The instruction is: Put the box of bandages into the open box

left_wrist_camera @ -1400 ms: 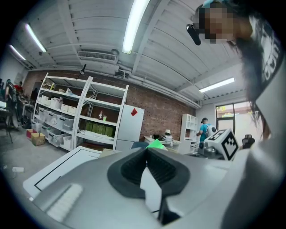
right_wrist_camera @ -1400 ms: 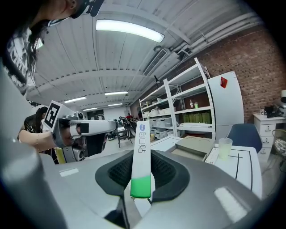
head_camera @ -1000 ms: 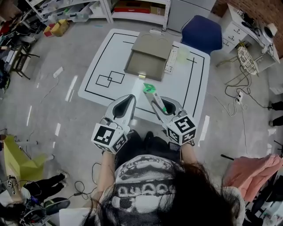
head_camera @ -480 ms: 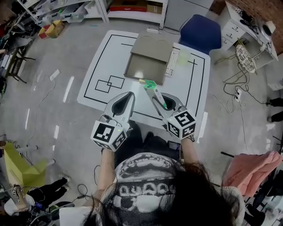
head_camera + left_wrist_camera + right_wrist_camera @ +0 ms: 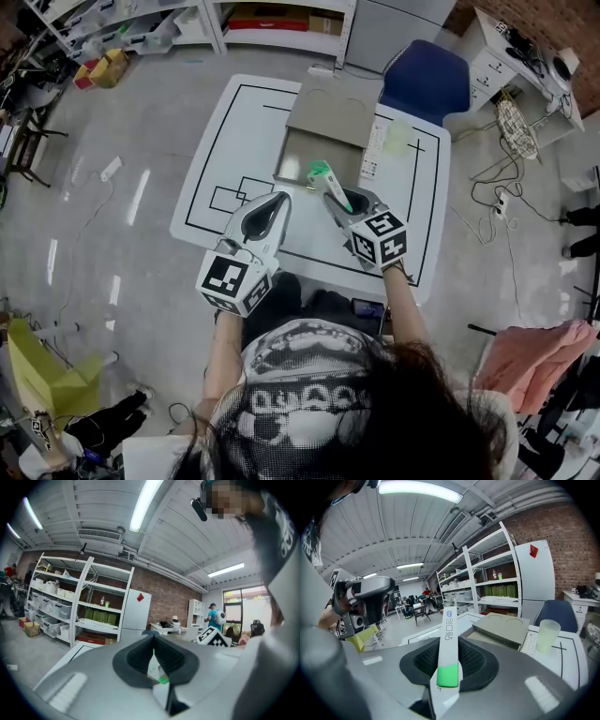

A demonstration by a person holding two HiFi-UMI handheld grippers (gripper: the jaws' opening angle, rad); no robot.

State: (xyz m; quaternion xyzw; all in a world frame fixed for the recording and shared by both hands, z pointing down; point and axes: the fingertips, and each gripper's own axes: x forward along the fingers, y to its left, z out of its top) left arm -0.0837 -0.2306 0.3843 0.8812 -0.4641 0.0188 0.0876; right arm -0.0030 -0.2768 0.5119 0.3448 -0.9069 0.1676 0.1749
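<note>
**Closer in than a second ago**

Both our grippers have come forward over the white table with black marked lines [image 5: 230,136]. The slim white-and-green cardboard box of bandages [image 5: 327,181] has come with them. In the head view its far end now lies over the near edge of the tan open cardboard box [image 5: 302,155], where earlier it stopped short of it.

Our right gripper [image 5: 339,200] is clamped on the box of bandages, with a ribbed pad pressed against each broad side. The carton stands on edge and juts out past the jaws, above the table. Our left gripper [image 5: 280,198] is pinched together at the tips and carries nothing.

Blue print runs up the carton's narrow white face above a green band, but we cannot read the letters. Each gripper's cube shows black-and-white square markers [image 5: 380,239]. A tall white cabinet [image 5: 536,581] bears a red diamond sticker.

A translucent plastic cup [image 5: 547,636] stands on the table just beyond the open cardboard box. A blue upholstered chair [image 5: 427,80] sits at the table's far side. Around us are a grey concrete floor [image 5: 112,112], white metal shelving [image 5: 487,585], a brick wall [image 5: 562,529] and ceiling strip lights [image 5: 417,488].
</note>
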